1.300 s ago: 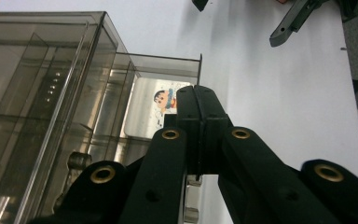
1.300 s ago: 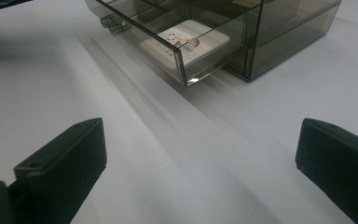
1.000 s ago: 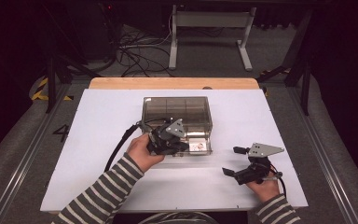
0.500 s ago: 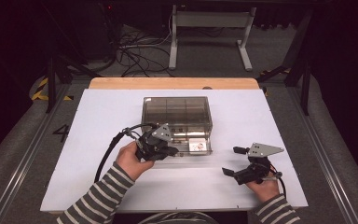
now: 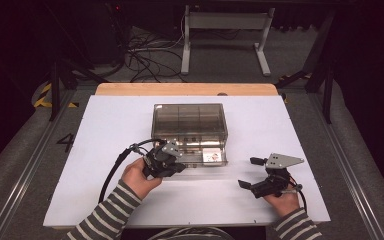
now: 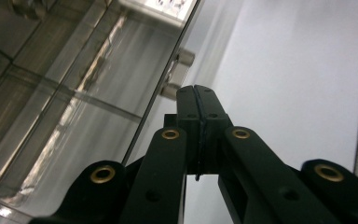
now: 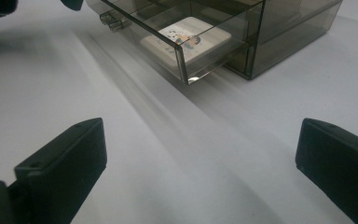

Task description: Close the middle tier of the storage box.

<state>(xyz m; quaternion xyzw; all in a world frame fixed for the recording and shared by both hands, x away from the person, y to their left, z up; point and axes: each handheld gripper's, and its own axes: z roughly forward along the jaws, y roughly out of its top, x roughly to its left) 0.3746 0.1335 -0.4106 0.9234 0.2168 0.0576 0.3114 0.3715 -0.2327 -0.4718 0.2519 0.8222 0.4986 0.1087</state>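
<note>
One smoky transparent plastic drawer box (image 5: 190, 120) stands on the white table top (image 5: 105, 130), a little behind its middle. Its one open drawer (image 5: 200, 156) is pulled out toward the person, and in it lies one flat white card with a small coloured picture (image 5: 211, 156), near the drawer's right front corner. In the right gripper view the card (image 7: 185, 41) rests on the drawer floor just behind the clear front wall, and one small clear knob (image 7: 110, 20) juts from that wall near its left end. In the left gripper view the same knob (image 6: 179, 70) sits just beyond the jaw tips, which are close to it, though contact cannot be told.

There are two grippers. The left gripper (image 5: 177, 167) is at the drawer's front left, held in the person's left hand (image 5: 139, 177); its two black jaws are pressed flat together with nothing between them, as the left gripper view (image 6: 197, 100) shows. The right gripper (image 5: 247, 174) lies well to the right of the box, in the right hand (image 5: 281, 200); its jaws stand wide apart over bare table, empty.

The box's right side and the table's front strip are open sheet. Behind the white sheet one wooden strip (image 5: 187, 89) marks the far edge.
</note>
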